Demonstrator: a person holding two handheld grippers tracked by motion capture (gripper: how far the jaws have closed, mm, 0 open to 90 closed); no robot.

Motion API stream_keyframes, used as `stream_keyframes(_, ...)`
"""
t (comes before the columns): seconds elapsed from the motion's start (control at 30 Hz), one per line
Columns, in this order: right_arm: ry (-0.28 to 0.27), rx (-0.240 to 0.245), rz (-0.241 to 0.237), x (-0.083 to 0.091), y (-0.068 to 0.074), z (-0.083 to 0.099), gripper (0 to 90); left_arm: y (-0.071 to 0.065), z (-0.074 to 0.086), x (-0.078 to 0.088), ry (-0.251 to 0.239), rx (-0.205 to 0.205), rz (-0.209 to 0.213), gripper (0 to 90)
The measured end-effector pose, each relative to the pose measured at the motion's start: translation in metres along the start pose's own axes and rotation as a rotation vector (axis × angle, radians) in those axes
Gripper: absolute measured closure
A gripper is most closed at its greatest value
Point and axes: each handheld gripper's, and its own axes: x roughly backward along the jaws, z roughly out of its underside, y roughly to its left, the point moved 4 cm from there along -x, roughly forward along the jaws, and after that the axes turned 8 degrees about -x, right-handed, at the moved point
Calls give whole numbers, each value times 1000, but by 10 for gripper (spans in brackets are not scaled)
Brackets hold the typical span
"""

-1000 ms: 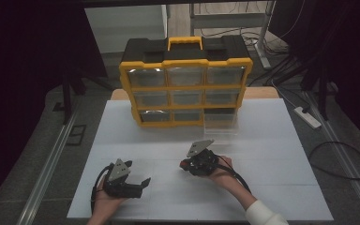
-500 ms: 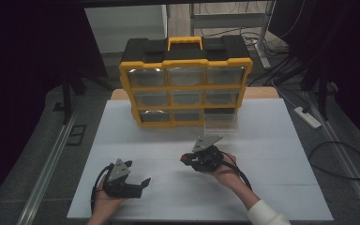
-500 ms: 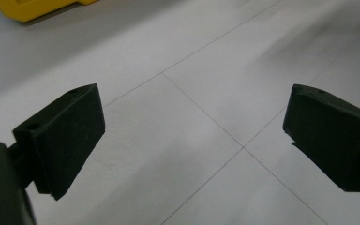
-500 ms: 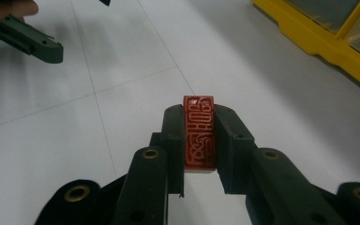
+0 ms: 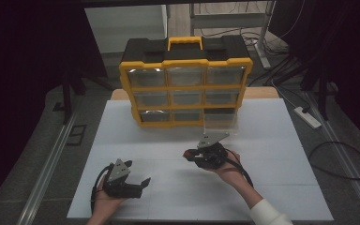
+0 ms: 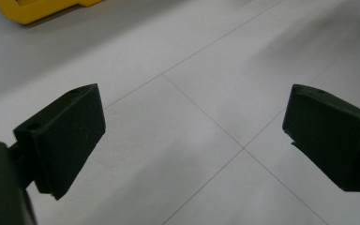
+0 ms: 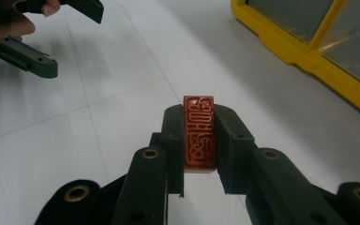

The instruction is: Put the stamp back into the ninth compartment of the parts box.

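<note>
Right claw (image 7: 199, 140) is clamped on a small red stamp block (image 7: 199, 133), held above the white tabletop (image 5: 272, 140) in front of the yellow drawer organizer (image 5: 185, 86). Left claw (image 6: 194, 140) stands apart and empty. I judge the block light, stiff and perhaps smooth; its flat long sides are best to grip. Its face shows pale carved characters.

Left gripper (image 5: 143, 182) jaws wide apart, low; right gripper (image 5: 188, 154) clamped, raised.
</note>
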Motion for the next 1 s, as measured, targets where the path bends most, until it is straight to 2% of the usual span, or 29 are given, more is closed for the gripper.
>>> stream_keyframes(1.0,-76,-32,58,24,-14,-9,747,0,0,0,3,-5,1,64)
